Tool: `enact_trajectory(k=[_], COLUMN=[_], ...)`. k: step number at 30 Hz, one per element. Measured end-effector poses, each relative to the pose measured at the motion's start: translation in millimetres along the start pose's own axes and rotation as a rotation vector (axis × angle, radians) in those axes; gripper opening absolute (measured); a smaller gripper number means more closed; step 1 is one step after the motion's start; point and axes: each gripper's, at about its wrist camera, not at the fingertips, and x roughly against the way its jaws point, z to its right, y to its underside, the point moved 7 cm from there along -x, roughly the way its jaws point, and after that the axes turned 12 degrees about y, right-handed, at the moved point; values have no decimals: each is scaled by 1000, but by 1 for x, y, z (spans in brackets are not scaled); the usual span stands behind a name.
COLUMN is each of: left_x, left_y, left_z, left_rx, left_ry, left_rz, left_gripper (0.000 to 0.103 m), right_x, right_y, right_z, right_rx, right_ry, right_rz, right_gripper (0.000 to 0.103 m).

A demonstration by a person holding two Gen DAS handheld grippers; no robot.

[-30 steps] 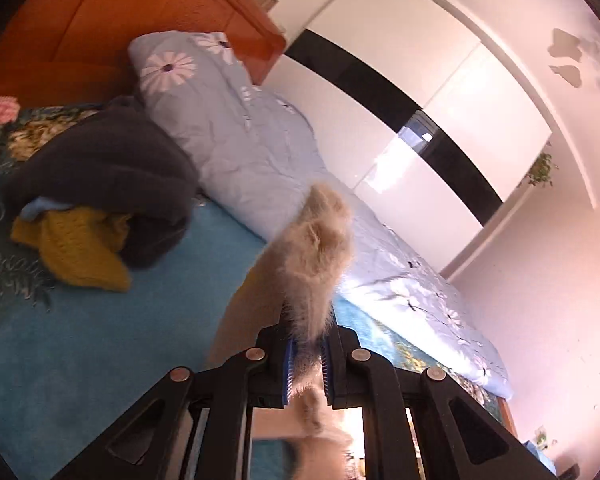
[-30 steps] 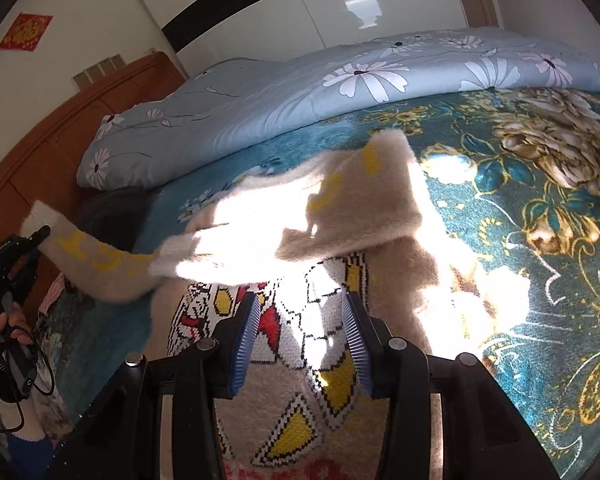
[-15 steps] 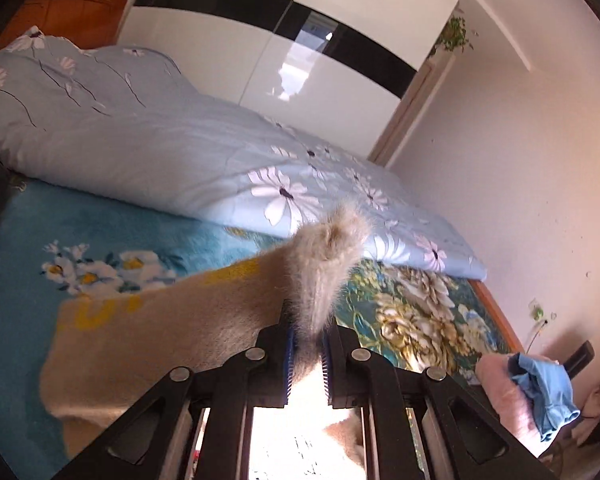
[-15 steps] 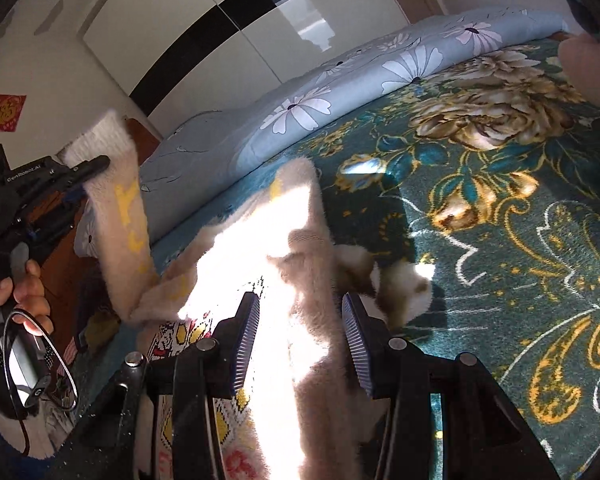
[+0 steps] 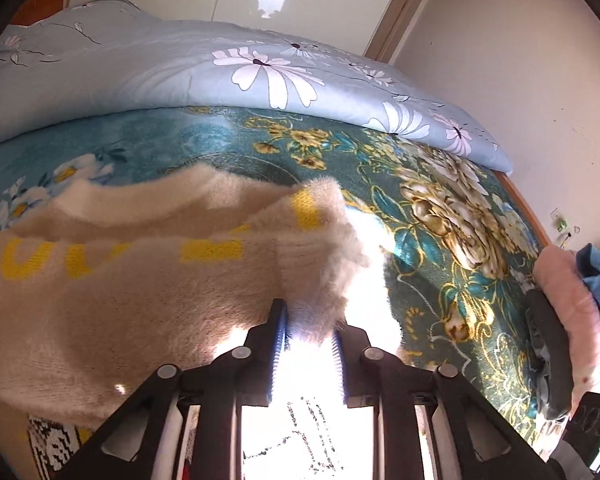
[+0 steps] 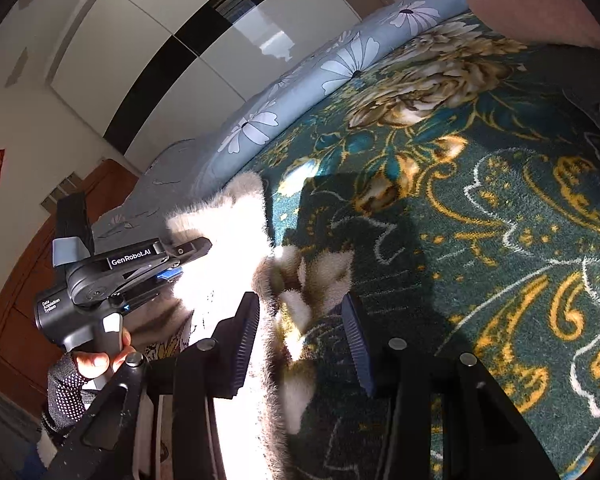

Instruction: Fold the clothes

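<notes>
Left tool (image 5: 308, 336) parted around fuzzy cream sweater (image 5: 140, 280); right tool (image 6: 300, 320) gapes over it.

Left tongs (image 5: 309, 334), pointing level across the bed, stand with their jaws parted; a bare hand (image 6: 100, 360) in a dotted cuff grips their pistol handle. Right tongs (image 6: 302, 320) gape wide, angled downward.
</notes>
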Motion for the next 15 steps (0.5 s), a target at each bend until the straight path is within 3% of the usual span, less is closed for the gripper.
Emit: enact_trajectory(k=[3, 8, 10, 12, 15], left_x=[15, 64, 92, 121, 153], left_y=[8, 18, 17, 14, 11], left_z=[12, 8, -13, -47, -109], left_rx=[-32, -83, -75, -47, 84], left_ry=[64, 97, 39, -76, -173], left_rz=[-15, 5, 64, 129, 179], left_gripper=[56, 57, 59, 63, 65], right_x=[-1, -4, -5, -16, -33], right_y=[-1, -8, -13, -21, -31], right_z=[-8, -31, -43, -58, -82], right_rx=[27, 90, 110, 125, 147], right_ry=[-1, -19, -39, -58, -87], right_rz=[-1, -2, 0, -24, -60], right_gripper=[45, 45, 45, 45, 45])
